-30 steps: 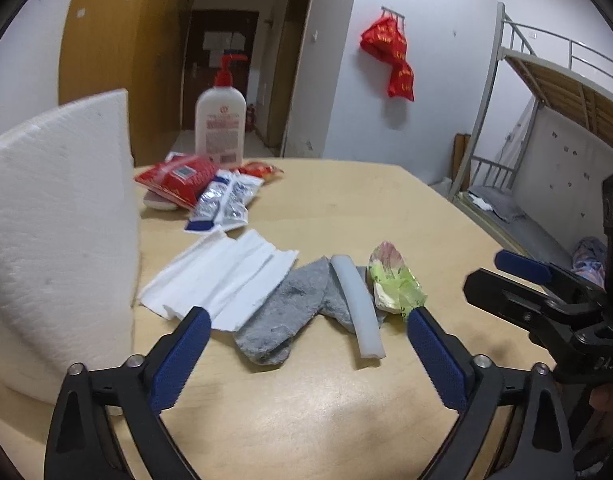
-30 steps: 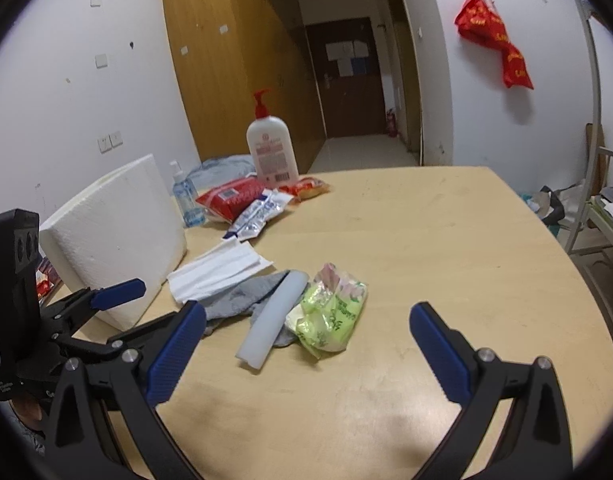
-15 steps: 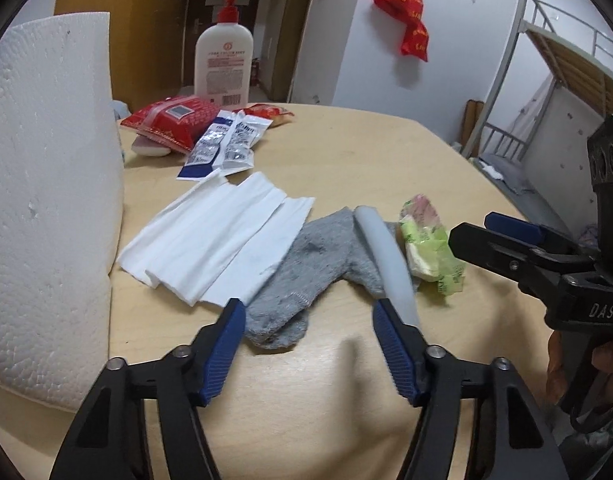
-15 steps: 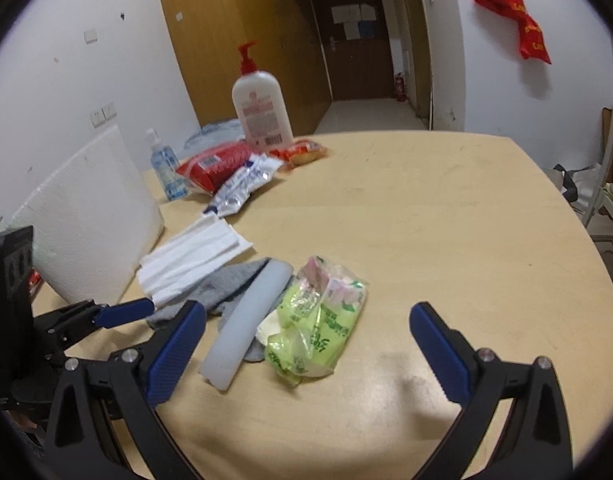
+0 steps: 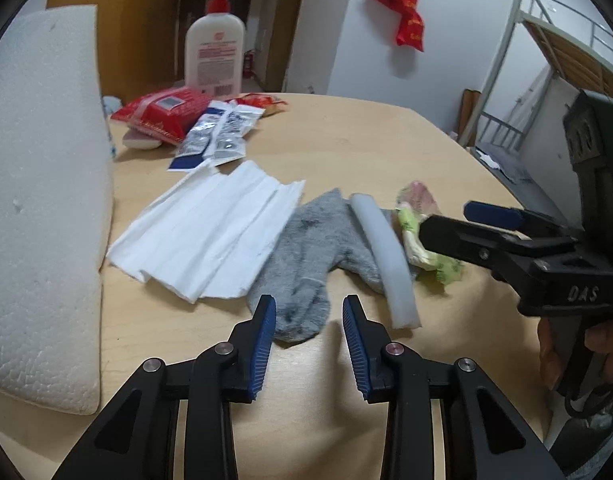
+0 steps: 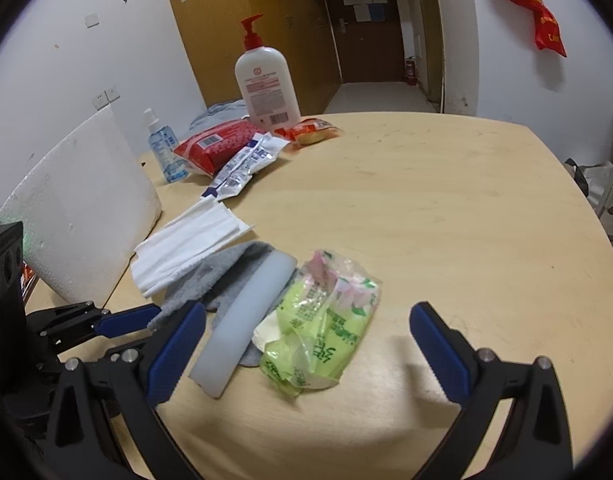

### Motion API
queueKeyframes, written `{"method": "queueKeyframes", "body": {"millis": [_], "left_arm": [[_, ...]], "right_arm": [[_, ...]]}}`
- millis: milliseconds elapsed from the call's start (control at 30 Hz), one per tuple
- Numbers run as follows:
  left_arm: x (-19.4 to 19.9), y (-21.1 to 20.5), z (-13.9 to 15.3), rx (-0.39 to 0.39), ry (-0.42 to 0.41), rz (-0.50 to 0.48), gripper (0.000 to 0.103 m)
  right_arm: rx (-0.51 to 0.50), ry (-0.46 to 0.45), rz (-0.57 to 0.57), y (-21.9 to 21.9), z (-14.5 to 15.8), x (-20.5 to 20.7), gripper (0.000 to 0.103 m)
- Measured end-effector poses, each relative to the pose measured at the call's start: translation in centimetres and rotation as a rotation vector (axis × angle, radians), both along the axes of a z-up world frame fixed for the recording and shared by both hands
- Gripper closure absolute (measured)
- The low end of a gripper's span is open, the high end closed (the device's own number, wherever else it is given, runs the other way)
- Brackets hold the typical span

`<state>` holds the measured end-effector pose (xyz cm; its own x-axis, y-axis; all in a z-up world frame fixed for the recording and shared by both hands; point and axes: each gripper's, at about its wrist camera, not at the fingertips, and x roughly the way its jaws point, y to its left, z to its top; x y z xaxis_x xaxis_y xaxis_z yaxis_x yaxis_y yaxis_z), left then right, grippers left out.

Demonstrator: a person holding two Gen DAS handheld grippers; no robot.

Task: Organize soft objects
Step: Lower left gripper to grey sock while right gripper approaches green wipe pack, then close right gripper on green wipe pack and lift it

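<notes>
A grey sock [image 5: 310, 256] lies on the wooden table [image 5: 366, 152], with a pale foam strip [image 5: 386, 248] across it and a green tissue pack [image 6: 326, 320] to its right. Folded white tissues [image 5: 210, 232] lie to its left. My left gripper [image 5: 308, 336] is partly closed, its pads either side of the sock's near end, not pinching it. My right gripper [image 6: 306, 348] is wide open, low over the tissue pack and the foam strip [image 6: 246, 320]. The sock also shows in the right wrist view [image 6: 222, 272].
A large white foam block [image 5: 38, 200] stands at the left. At the back are a pump bottle [image 5: 214, 52], a red wipes pack [image 5: 162, 112], silver sachets [image 5: 222, 132] and a small spray bottle [image 6: 162, 152]. A bunk bed [image 5: 566, 64] stands right of the table.
My left gripper has moved forward to the sock's near end and its jaws have narrowed a lot. My right gripper has come closer to the tissue pack, still wide open.
</notes>
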<state>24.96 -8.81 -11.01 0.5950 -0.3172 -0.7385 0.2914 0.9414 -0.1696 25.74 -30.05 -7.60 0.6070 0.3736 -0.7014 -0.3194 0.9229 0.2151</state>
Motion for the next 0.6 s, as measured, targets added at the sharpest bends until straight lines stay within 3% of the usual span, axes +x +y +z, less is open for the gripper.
{"method": "queueKeyframes", "body": {"millis": [67, 333, 400, 500, 600], "left_arm": [[0.2, 0.2, -0.1, -0.001, 0.005, 0.015, 0.074], [0.5, -0.1, -0.1, 0.015, 0.004, 0.018, 0.081], [0.4, 0.0, -0.1, 0.014, 0.003, 0.020, 0.084], [0.5, 0.1, -0.1, 0.005, 0.006, 0.019, 0.085], [0.5, 0.1, -0.1, 0.005, 0.006, 0.017, 0.086]], "right_arm": [[-0.002, 0.004, 0.007, 0.1, 0.0, 0.1, 0.000], [-0.044, 0.033, 0.015, 0.8, -0.9, 0.8, 0.001], [-0.057, 0.036, 0.017, 0.9, -1.0, 0.9, 0.013], [-0.063, 0.048, 0.015, 0.9, -1.2, 1.0, 0.023], [-0.062, 0.063, -0.001, 0.4, -1.4, 1.0, 0.023]]}}
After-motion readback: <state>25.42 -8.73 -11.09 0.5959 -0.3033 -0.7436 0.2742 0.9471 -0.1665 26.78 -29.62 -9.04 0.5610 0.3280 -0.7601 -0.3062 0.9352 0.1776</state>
